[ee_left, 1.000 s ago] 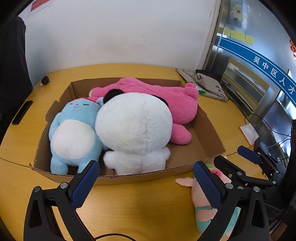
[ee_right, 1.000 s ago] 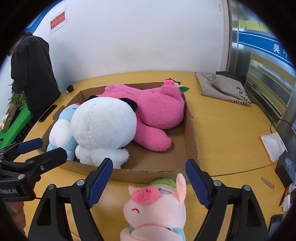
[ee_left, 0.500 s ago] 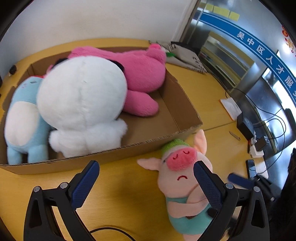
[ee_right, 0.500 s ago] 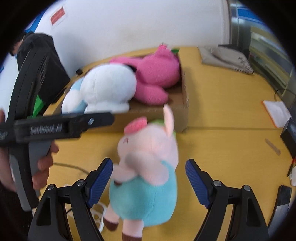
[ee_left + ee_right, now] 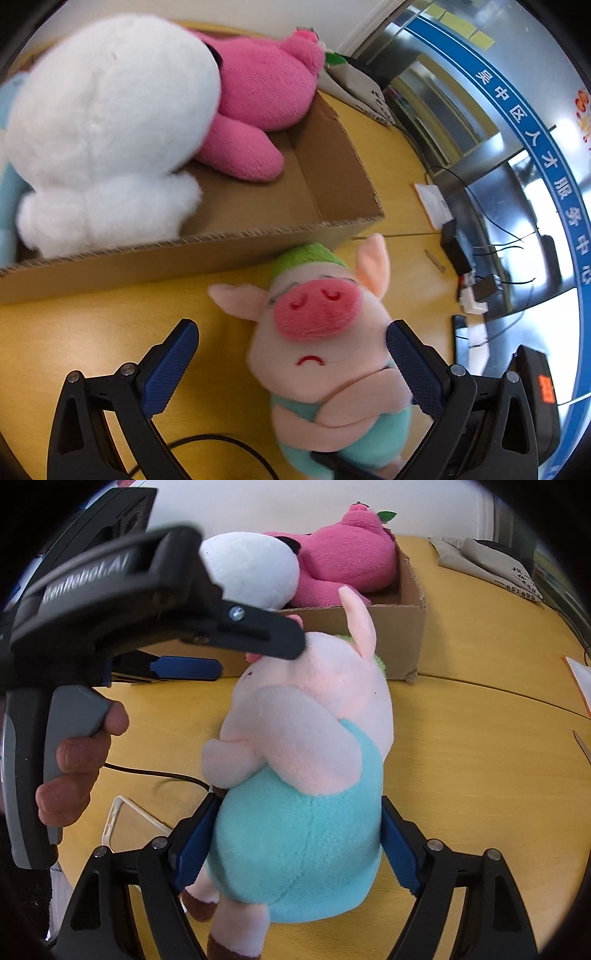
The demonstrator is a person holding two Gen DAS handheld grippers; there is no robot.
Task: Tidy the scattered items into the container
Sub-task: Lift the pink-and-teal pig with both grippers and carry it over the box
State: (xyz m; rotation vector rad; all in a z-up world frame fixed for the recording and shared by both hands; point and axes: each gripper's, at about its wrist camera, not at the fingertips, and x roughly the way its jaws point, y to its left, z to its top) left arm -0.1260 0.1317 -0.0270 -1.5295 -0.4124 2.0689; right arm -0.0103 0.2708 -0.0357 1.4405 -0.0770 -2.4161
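A pink pig plush [image 5: 325,354] in a teal outfit, with a green cap, stands on the yellow table just outside the cardboard box [image 5: 332,173]. My right gripper [image 5: 295,853] has its fingers pressed on both sides of the pig's teal body [image 5: 303,845]. My left gripper [image 5: 291,354] is open, its right finger against the pig's head. The left gripper also shows in the right wrist view [image 5: 207,650]. The box holds a white plush [image 5: 107,122], a pink plush [image 5: 258,85] and a light blue plush [image 5: 7,177].
A grey cloth bag [image 5: 495,565] lies on the table behind the box. Cables, a black adapter and a phone [image 5: 476,295] sit at the table's right edge. A clear phone case [image 5: 125,823] and a black cable [image 5: 155,775] lie near my left hand.
My right gripper has closed on the pig's body. My left gripper has moved closer to the pig, its right finger now at the pig's head. The box looks nearer.
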